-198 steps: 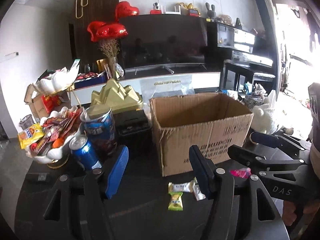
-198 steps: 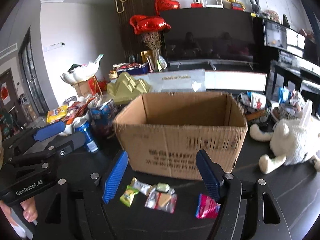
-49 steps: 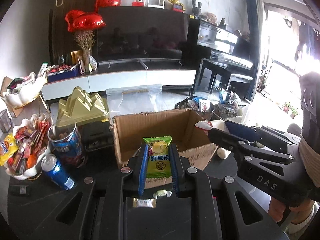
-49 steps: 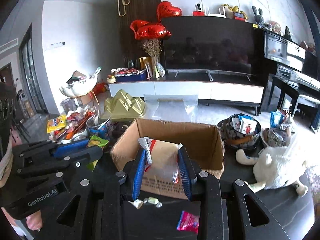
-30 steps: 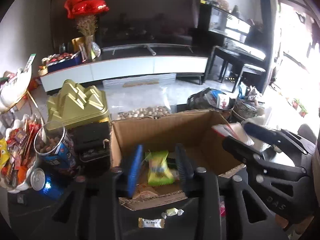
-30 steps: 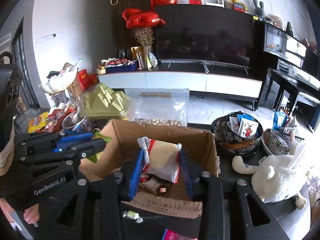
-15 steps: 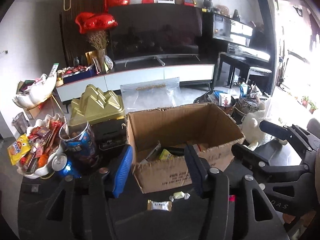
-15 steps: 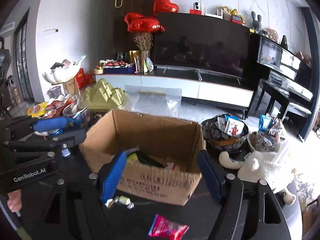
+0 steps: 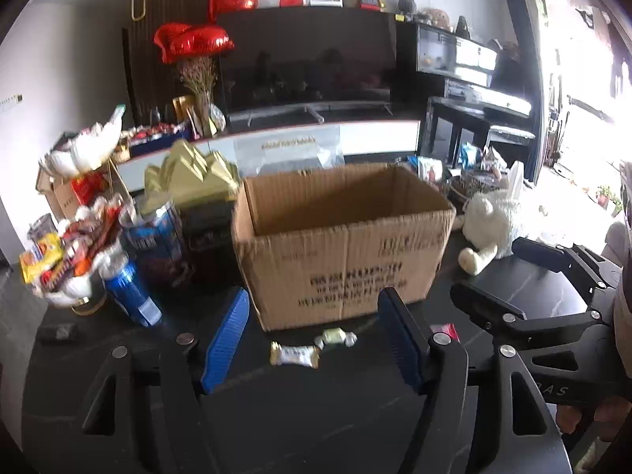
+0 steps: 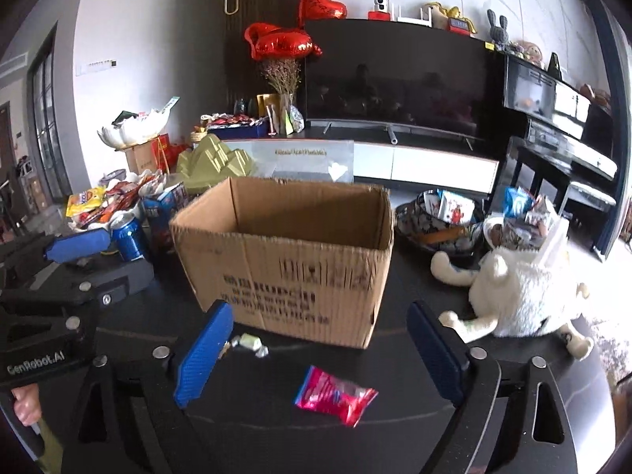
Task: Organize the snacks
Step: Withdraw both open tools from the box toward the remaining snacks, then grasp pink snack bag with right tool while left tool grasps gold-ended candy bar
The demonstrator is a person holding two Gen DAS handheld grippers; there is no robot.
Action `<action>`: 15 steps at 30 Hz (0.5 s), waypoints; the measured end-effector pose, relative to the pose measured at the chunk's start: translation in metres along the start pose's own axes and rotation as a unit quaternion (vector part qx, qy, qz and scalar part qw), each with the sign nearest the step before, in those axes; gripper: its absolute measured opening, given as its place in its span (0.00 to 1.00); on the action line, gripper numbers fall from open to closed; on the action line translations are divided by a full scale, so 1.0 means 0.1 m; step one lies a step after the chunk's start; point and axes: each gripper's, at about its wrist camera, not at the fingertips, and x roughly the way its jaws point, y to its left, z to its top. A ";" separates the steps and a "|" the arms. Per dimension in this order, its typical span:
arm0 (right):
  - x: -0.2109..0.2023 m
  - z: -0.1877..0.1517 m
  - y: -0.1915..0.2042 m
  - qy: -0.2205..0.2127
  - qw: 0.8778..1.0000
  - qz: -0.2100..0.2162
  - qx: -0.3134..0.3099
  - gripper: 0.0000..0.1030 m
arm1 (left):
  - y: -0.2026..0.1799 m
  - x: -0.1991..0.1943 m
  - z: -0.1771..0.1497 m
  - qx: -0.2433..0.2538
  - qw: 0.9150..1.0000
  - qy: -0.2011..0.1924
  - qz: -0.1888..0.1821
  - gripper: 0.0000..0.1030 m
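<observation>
Both the left gripper [image 9: 312, 339] and the right gripper [image 10: 316, 351] are held spread wide and empty, low over the dark table [image 10: 395, 430], just in front of the cardboard box [image 10: 284, 252]. More picking up is judged to be in hand: a white wrapped bar [image 9: 294, 354] and a pale candy [image 9: 335, 336] lie between the left fingers, and a pink packet [image 10: 333, 394] lies between the right ones, so each must be lowered and pinched. Compared with 1.6 seconds ago, the green packet and the clear bag are no longer held.

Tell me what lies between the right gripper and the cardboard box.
Right wrist view: the pink snack packet lies on the dark table, between the right gripper and the cardboard box.
</observation>
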 end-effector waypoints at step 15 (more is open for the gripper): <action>0.72 -0.59 -0.22 0.125 0.990 0.022 0.054 0.88 | -0.13 0.57 -0.56 0.000 0.998 0.066 0.019 0.65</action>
